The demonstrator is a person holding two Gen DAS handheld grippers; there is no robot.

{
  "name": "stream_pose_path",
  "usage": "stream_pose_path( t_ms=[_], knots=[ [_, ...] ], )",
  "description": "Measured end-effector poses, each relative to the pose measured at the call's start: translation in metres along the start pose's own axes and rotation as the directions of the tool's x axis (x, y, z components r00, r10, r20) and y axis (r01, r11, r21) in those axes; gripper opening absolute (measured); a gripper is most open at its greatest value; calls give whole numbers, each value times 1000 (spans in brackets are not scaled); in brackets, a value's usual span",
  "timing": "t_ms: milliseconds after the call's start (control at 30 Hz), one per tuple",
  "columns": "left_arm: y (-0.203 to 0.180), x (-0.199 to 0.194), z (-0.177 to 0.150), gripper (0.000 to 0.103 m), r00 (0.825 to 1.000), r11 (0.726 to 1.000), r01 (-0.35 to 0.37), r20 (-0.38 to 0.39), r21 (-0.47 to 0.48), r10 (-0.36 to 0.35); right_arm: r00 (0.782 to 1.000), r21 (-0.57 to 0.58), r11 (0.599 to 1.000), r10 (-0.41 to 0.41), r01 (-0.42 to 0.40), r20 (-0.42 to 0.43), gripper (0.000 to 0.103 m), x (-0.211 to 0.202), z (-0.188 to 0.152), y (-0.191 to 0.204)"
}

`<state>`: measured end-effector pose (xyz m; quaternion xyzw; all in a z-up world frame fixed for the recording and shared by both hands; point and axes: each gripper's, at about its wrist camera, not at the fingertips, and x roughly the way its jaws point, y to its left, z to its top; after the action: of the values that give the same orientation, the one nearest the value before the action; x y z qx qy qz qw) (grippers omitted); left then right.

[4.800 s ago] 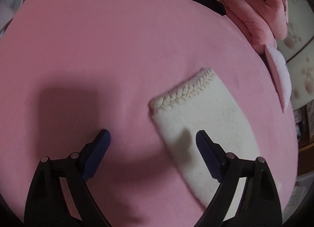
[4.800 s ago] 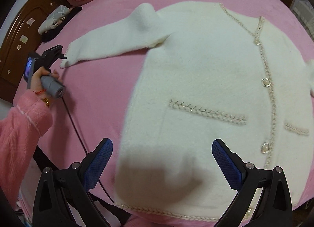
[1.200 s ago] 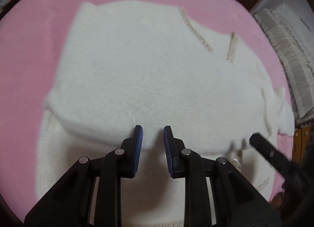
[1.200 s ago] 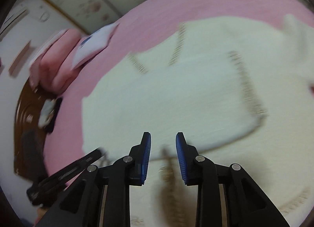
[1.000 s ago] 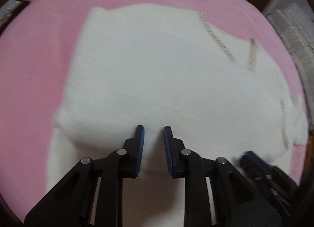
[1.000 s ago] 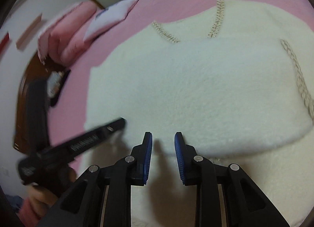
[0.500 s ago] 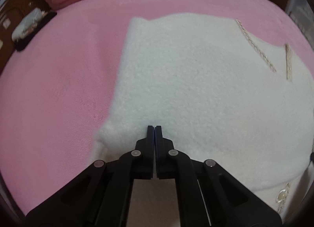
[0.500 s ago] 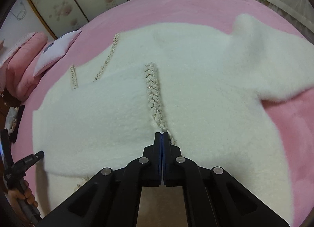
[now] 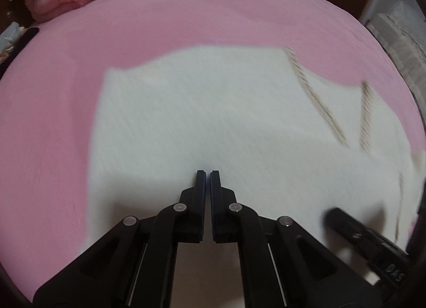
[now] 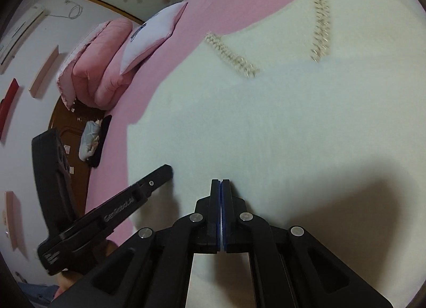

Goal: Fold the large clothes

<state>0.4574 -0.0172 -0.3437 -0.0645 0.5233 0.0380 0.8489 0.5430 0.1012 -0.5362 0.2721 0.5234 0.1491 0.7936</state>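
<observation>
While both claws press shut, cardigan (image 9: 213, 121) covers bedspread (image 9: 53, 121).

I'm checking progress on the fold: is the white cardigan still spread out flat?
Partly folded. The cardigan lies as a compact block on the pink bed, no sleeves sticking out.

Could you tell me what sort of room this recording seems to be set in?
Most likely a bedroom: a white cardigan lies spread on a bed's pink sheet, with a pillow and a folded pink quilt at its far end.
</observation>
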Motion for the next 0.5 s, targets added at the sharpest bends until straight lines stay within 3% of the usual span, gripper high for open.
stream_pose_path(
  t_ms=[67, 167, 233, 267, 333, 400, 433, 500],
  knots=[
    [12, 7, 13, 1, 1000, 999, -16, 25, -31, 17, 995, -53, 995, -78, 81, 56, 0, 5, 23, -1],
    [31, 21, 30, 1, 998, 996, -52, 27, -77, 54, 963, -57, 972, -214, 226, 165, 0, -8, 64, -22],
    [54, 26, 35, 1, 999, 986, -18, 33, -164, 24, 905, 28, 926, -374, 376, 202, 0, -26, 76, -53],
    [75, 20, 35, 1, 999, 979, 19, 31, -203, -13, 890, 68, 915, -404, 399, 212, 0, -35, 80, -69],
    [84, 28, 34, 1, 998, 966, 70, 20, -248, -67, 890, 161, 916, -397, 368, 224, 0, -54, 84, -104],
    [80, 27, 32, 1, 998, 974, 60, 26, -220, -56, 883, 180, 911, -407, 372, 235, 0, -66, 85, -120],
    [81, 25, 33, 1, 999, 979, 46, 29, -199, -41, 867, 174, 900, -434, 401, 245, 0, -69, 85, -121],
    [71, 26, 33, 1, 999, 991, -7, 42, -131, 13, 778, 175, 813, -583, 556, 233, 0, -69, 86, -122]
  ],
)
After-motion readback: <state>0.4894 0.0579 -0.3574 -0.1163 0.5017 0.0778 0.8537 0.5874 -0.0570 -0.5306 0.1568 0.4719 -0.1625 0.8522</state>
